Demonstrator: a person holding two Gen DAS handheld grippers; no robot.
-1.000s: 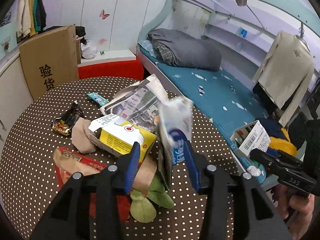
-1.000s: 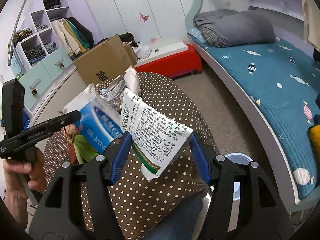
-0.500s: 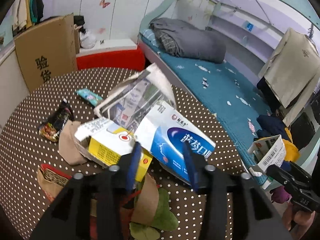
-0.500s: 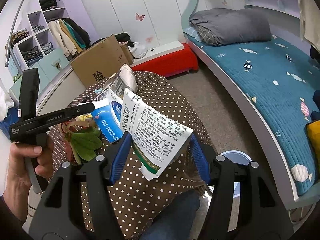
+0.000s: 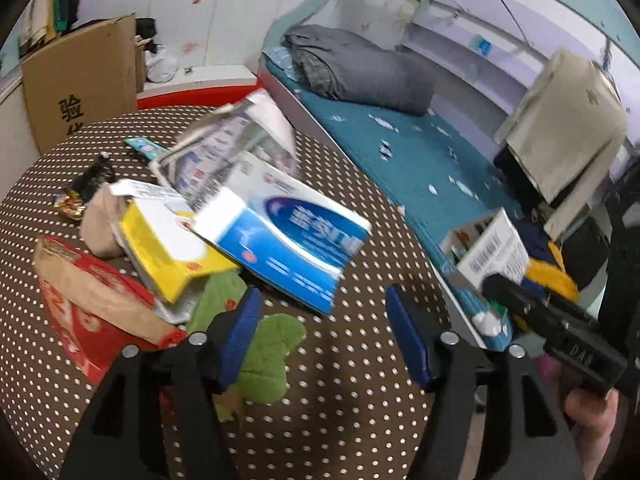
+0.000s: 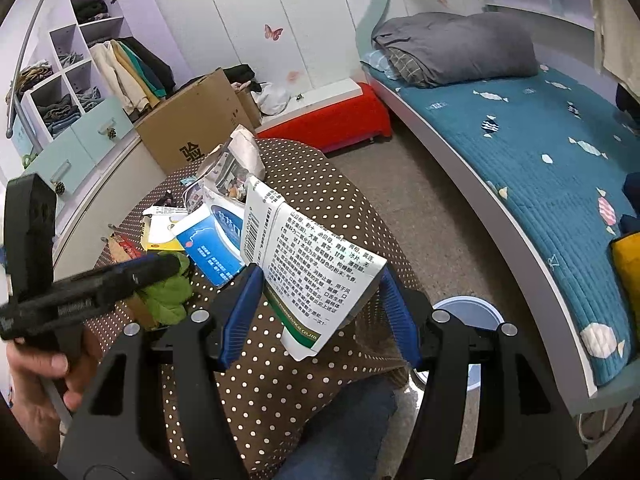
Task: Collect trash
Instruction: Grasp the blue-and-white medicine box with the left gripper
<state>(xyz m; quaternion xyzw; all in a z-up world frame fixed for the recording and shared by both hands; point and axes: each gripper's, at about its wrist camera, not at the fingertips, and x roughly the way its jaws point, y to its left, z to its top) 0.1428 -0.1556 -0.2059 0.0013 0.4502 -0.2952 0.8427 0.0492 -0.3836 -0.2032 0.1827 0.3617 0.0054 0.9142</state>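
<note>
Most of the trash is still uncollected on the dotted table [image 5: 328,420]: newspaper [image 5: 232,140], a blue-and-white box [image 5: 288,232], a yellow box [image 5: 168,248] and a red bag [image 5: 92,312]. The right gripper [image 6: 320,308] clamps a white printed carton [image 6: 316,276] near a blue bin [image 6: 472,312] on the floor. The left gripper [image 5: 320,336] is opening, jaws apart and empty, just short of the blue-and-white box.

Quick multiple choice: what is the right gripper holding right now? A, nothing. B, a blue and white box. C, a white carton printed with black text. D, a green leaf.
C: the right gripper has its blue pads pressed on the white text-printed carton, which is lifted off the table.
</note>
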